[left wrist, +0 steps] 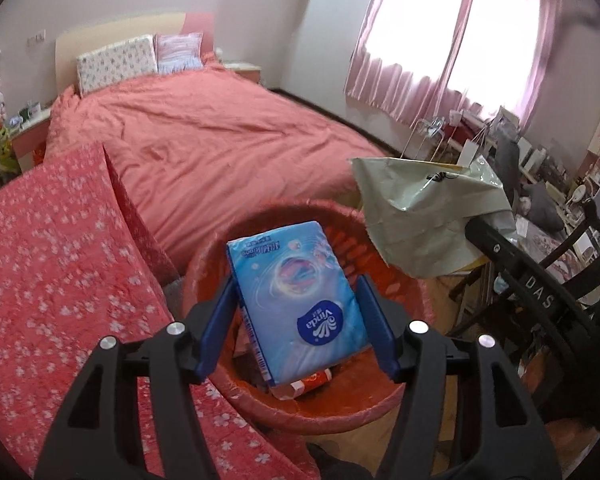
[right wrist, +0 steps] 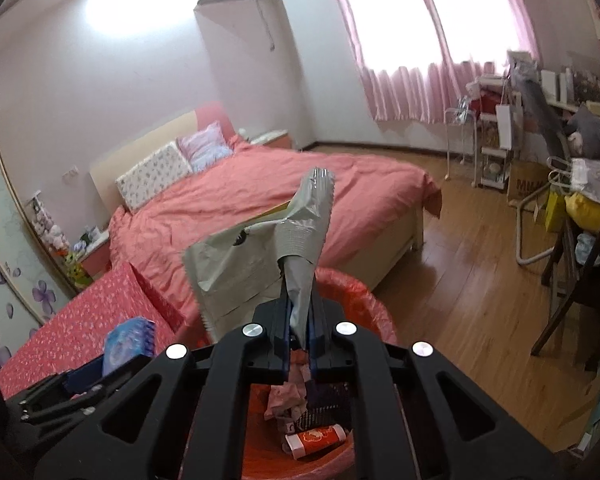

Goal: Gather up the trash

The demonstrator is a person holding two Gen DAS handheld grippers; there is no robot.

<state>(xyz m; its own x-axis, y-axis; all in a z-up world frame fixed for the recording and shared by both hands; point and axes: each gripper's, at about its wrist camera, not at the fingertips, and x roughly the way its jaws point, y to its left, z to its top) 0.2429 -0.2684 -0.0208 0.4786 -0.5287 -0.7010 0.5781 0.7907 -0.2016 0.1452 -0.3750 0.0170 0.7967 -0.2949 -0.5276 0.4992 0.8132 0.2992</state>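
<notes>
the left claw [left wrist: 296, 300] sits over the red bin [left wrist: 220, 380] with the blue tissue pack [left wrist: 296, 292] between its blue fingers [left wrist: 374, 320]; the jaws stand a little wider than the pack and there seems to be a sliver of gap at each side, so i judge the hold is letting go, not clamped. the pack hangs above the bin's mouth, tilted, its lower end inside the rim. the right claw [right wrist: 300, 320] is closed tight on a crumpled grey-green plastic bag [right wrist: 260, 264], which stands up from the jaws and hovers just above the far side of the same bin.

progress, as i judge it: well along. the bin already holds trash, a red-and-white wrapper [right wrist: 316, 438] and some pink crumpled paper [right wrist: 284, 396] among darker scraps. what remains is dropping the pack, then the bag. whether more trash lies around the room cannot be told from here.

count: one bin, one tissue pack, one plastic bag, two claws, one red wrapper; the paper scraps are too jumbled to count. the bed [right wrist: 260, 188] beside the bin carries two pillows [right wrist: 156, 172].
</notes>
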